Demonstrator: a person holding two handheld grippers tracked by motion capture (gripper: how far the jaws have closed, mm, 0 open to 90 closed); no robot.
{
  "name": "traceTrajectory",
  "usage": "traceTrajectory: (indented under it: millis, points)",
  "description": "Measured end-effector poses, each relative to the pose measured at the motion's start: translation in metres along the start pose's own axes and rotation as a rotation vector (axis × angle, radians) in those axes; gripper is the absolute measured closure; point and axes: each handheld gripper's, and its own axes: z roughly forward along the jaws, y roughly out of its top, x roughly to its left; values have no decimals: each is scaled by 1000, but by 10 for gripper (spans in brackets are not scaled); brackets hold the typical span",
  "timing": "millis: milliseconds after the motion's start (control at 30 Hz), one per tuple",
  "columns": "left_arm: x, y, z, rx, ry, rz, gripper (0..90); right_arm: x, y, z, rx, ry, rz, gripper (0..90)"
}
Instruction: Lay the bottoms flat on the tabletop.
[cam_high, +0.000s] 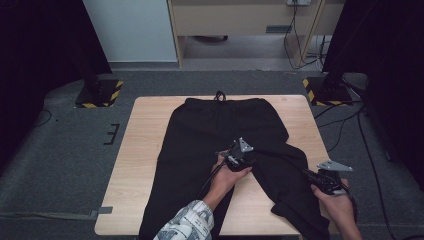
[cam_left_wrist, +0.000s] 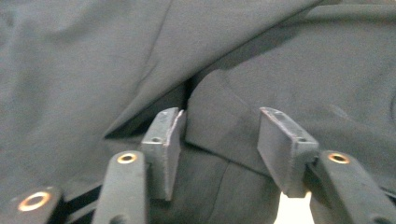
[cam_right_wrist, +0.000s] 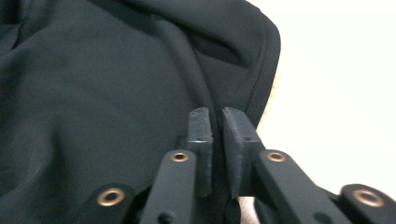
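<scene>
My right gripper (cam_right_wrist: 217, 119) pinches a fold of the black fabric trousers (cam_right_wrist: 93, 93) at lower centre, pale tabletop (cam_right_wrist: 341, 70) right.

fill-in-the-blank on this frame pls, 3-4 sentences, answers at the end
1. The garment spread on the wooden table is a pair of black ____.
2. The left gripper has its jaws ____ around a fold of cloth.
3. The right gripper is ____ on the trousers' edge.
4. In the high view, the drawstring lies at the table's ____ edge.

Answers: trousers; open; shut; far
</scene>
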Motion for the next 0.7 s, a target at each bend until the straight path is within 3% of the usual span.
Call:
traceTrajectory:
  millis: [33,67,200,300,433,533,700]
  points:
    - [-3,1,3,20,10,41,601,1,0,-1,4,10,-5,864]
    - [-4,1,5,25,10,48,648,2,-1,-2,7,15,-9,869]
    - [-6,1,2,23,-12,19,870,5,-2,-6,7,21,-18,877]
    - [-13,-1,-11,-5,-19,50,881,7,-5,-13,5,30,-23,877]
    - [-21,-10,-31,-28,-59,55,883,7,-12,-23,27,48,-35,869]
    - [-30,-23,-43,-19,-92,74,883,10,-17,-30,26,73,-16,803]
    - [-38,-46,-56,-11,-126,70,883,16,-7,-31,-38,48,-15,666]
